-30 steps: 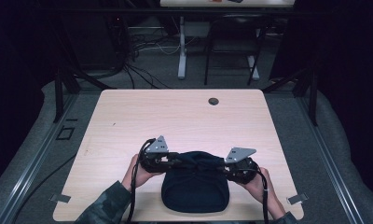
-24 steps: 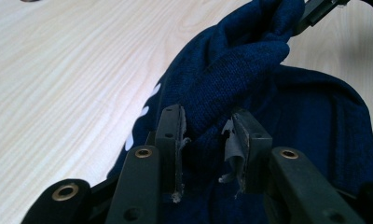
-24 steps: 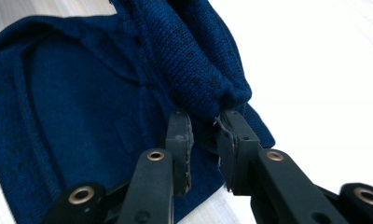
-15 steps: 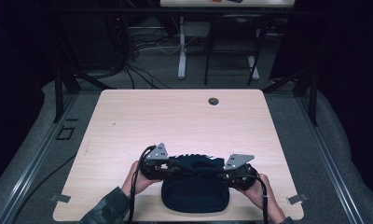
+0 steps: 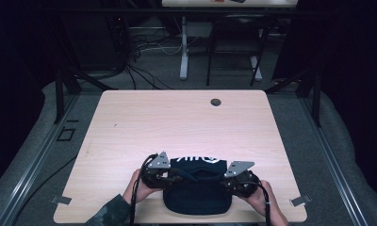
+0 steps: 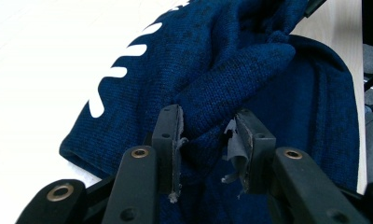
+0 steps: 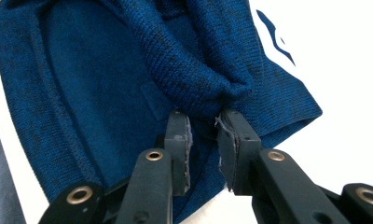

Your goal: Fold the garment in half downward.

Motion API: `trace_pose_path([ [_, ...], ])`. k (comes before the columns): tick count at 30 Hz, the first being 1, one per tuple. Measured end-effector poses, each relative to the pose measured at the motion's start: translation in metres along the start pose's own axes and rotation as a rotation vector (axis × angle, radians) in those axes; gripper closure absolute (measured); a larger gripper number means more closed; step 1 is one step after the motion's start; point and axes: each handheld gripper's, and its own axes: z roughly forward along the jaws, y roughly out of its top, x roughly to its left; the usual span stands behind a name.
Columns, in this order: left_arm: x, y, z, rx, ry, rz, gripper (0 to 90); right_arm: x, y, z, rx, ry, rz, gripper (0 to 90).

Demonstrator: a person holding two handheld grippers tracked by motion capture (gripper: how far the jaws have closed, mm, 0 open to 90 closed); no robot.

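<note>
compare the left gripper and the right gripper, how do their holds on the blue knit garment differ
The left gripper pinches a fold of the blue knit garment near the white lettering, at the garment's left end in the high view. The right gripper pinches a fold at the opposite end. The left gripper's pads look more torn. Both are shut on knit fabric, low over the table.
</note>
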Motion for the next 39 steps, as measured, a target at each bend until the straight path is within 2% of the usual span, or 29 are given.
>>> trace_pose_path([
  [6,-0.003,-0.005,0.001,0.015,-0.003,-0.005,62.5,0.003,-0.003,0.001,0.021,0.000,-0.013,72.9],
  [11,-0.006,-0.012,0.003,0.027,-0.006,-0.011,60.1,0.006,-0.009,0.003,0.031,0.011,-0.004,73.2],
  [14,-0.007,-0.016,0.003,0.036,-0.020,-0.024,55.7,0.007,-0.013,0.004,0.049,0.010,-0.001,72.9],
  [18,-0.010,-0.017,0.000,0.034,-0.018,-0.025,46.4,0.007,-0.016,0.004,0.051,0.013,0.002,72.0],
  [23,-0.013,-0.018,-0.012,0.030,0.027,-0.034,29.9,0.007,-0.015,-0.003,0.044,-0.001,0.008,70.7],
  [25,-0.013,-0.018,-0.016,0.020,0.030,-0.038,27.2,0.006,-0.015,-0.006,0.042,-0.007,0.007,70.6],
  [26,-0.012,-0.018,-0.025,0.001,0.050,-0.042,25.8,0.003,-0.013,-0.011,0.025,-0.030,0.013,70.1],
  [28,-0.009,-0.017,-0.033,-0.021,0.071,-0.051,25.3,0.000,-0.011,-0.016,0.000,-0.043,0.022,69.5],
  [31,-0.001,-0.014,-0.039,-0.052,0.121,-0.072,25.2,-0.005,-0.004,-0.021,-0.041,-0.063,0.044,66.8],
  [35,0.007,-0.007,-0.034,-0.069,0.180,-0.120,25.6,-0.010,0.006,-0.019,-0.085,-0.071,0.068,61.0],
  [36,0.007,-0.007,-0.034,-0.069,0.180,-0.120,25.8,-0.012,0.009,-0.017,-0.102,-0.079,0.080,60.2],
  [37,0.009,-0.003,-0.027,-0.053,0.188,-0.120,26.0,-0.014,0.011,-0.014,-0.117,-0.077,0.094,59.1],
  [39,0.008,-0.001,-0.020,-0.035,0.183,-0.115,25.9,-0.016,0.014,-0.008,-0.097,-0.055,0.106,54.5],
])
